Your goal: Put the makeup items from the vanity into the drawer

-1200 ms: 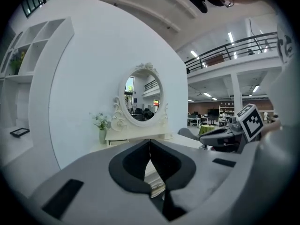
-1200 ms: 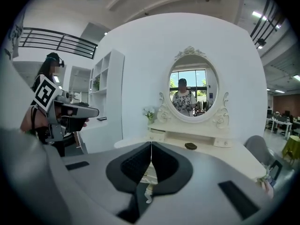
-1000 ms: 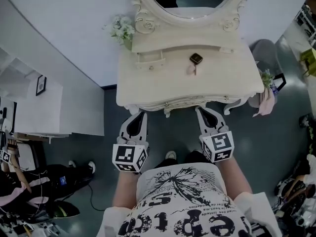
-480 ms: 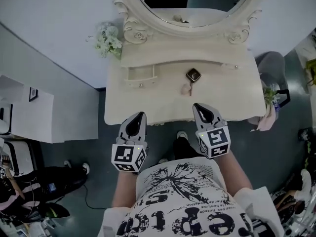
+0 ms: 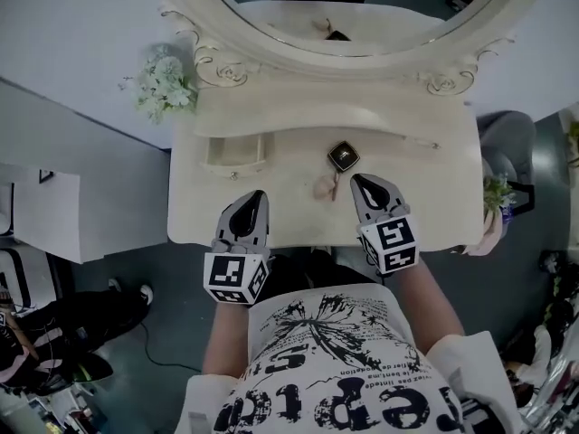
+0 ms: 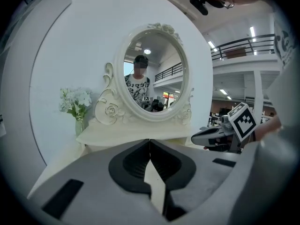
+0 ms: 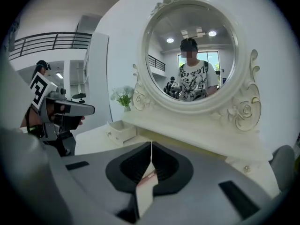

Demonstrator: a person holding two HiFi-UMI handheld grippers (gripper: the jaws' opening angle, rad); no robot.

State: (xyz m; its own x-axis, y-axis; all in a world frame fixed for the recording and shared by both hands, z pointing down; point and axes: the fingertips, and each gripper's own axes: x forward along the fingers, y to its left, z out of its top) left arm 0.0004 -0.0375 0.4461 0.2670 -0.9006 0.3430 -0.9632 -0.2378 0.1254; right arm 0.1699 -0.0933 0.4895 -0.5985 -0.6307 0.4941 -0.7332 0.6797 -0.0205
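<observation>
On the cream vanity top lie a dark square compact and, just in front of it, a small pink item. A small drawer stands pulled open at the back left; it also shows in the right gripper view. My right gripper is shut and empty, its tip just right of the pink item, which shows low behind its jaws. Over the front edge, left of both items, my left gripper hovers shut with nothing in it.
An oval mirror in a carved frame rises behind the top. A vase of white flowers stands at the back left corner. A grey chair and a small plant sit to the right of the vanity.
The person has stepped up to the vanity. Both grippers have moved forward from in front of its edge to over the top, the right one coming close to the pink item.
</observation>
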